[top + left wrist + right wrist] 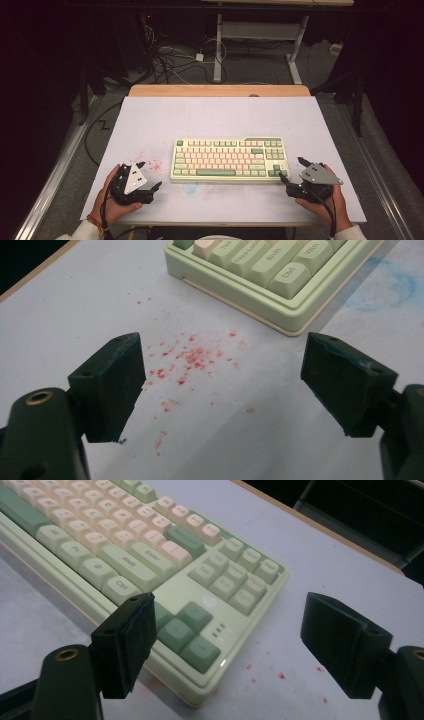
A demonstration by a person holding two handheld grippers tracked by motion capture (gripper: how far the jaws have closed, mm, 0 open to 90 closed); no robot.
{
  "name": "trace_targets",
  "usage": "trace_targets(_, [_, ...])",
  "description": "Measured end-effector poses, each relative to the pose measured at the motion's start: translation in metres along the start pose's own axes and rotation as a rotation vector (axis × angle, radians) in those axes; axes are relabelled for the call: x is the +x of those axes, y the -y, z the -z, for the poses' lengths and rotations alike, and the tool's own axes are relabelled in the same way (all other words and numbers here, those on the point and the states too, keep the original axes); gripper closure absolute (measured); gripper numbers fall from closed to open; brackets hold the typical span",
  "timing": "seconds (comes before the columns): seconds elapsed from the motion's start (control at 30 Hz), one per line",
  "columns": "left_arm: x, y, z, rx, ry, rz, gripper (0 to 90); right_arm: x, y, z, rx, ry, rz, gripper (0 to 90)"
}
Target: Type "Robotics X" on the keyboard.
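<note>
A pale green keyboard (230,160) with cream and green keys lies flat in the middle of the white table (215,120). My left gripper (150,174) rests left of it, open, jaws wide apart over bare tabletop; in the left gripper view (222,365) the keyboard's near left corner (280,285) lies ahead. My right gripper (291,168) sits at the keyboard's near right corner, open. In the right gripper view (230,615) one jaw stands in front of the arrow keys (192,635) and the other over the table to the right. Nothing is held.
Red specks (190,360) stain the table between the left jaws, and a few (280,675) lie by the keyboard's right corner. A blue smear (385,287) marks the sheet below the keyboard. A wooden strip (220,90) edges the far side; cables (170,60) lie on the floor beyond.
</note>
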State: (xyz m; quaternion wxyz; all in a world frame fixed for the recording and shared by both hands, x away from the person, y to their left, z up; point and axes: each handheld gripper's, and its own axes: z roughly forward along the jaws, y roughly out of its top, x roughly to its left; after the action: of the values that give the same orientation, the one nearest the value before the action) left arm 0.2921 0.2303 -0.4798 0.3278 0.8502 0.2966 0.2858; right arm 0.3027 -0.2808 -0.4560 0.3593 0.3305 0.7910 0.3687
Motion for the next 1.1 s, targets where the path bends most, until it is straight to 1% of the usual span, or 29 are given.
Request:
trace_targets(0.07, [0.000, 0.001, -0.001, 0.012, -0.008, -0.007, 17.2, -0.002, 0.004, 0.002, 0.003, 0.007, -0.011, 21.9])
trace_targets(0.13, [-0.001, 0.001, -0.002, 0.010, -0.005, -0.004, 17.2, -0.004, 0.007, 0.004, 0.002, 0.016, -0.026, 21.8])
trace_targets(0.2, [-0.001, 0.001, -0.001, 0.011, -0.014, -0.014, 17.2, -0.005, 0.010, 0.006, 0.007, 0.024, -0.033, 21.3])
trace_targets(0.33, [-0.001, 0.003, -0.002, 0.023, -0.010, -0.010, 17.1, -0.006, 0.016, 0.009, 0.019, 0.036, -0.041, 20.6])
trace_targets(0.37, [-0.001, 0.003, -0.003, 0.026, -0.009, -0.010, 17.1, -0.006, 0.017, 0.009, 0.021, 0.042, -0.035, 20.3])
trace_targets(0.43, [-0.001, 0.004, -0.003, 0.025, -0.005, 0.000, 17.1, -0.005, 0.019, 0.010, 0.030, 0.052, -0.041, 20.3])
trace_targets(0.5, [-0.001, 0.004, -0.002, 0.022, -0.006, 0.000, 17.1, -0.005, 0.021, 0.010, 0.035, 0.044, -0.042, 20.3])
trace_targets(0.63, [-0.001, 0.003, -0.002, 0.018, -0.006, 0.004, 17.1, -0.005, 0.021, 0.011, 0.032, 0.048, -0.037, 20.0])
trace_targets(0.77, [-0.001, 0.002, -0.003, 0.015, -0.006, 0.002, 17.1, -0.004, 0.022, 0.011, 0.034, 0.049, -0.039, 19.9])
trace_targets(0.87, [-0.001, 0.002, -0.004, 0.019, -0.002, -0.004, 17.1, -0.004, 0.023, 0.012, 0.038, 0.048, -0.030, 19.9])
trace_targets(0.9, [-0.002, 0.002, -0.004, 0.018, -0.002, -0.004, 17.1, -0.003, 0.023, 0.012, 0.036, 0.049, -0.036, 19.9])
trace_targets(1.1, [-0.002, 0.001, -0.003, 0.014, -0.010, -0.006, 17.1, -0.003, 0.023, 0.012, 0.032, 0.045, -0.033, 19.8])
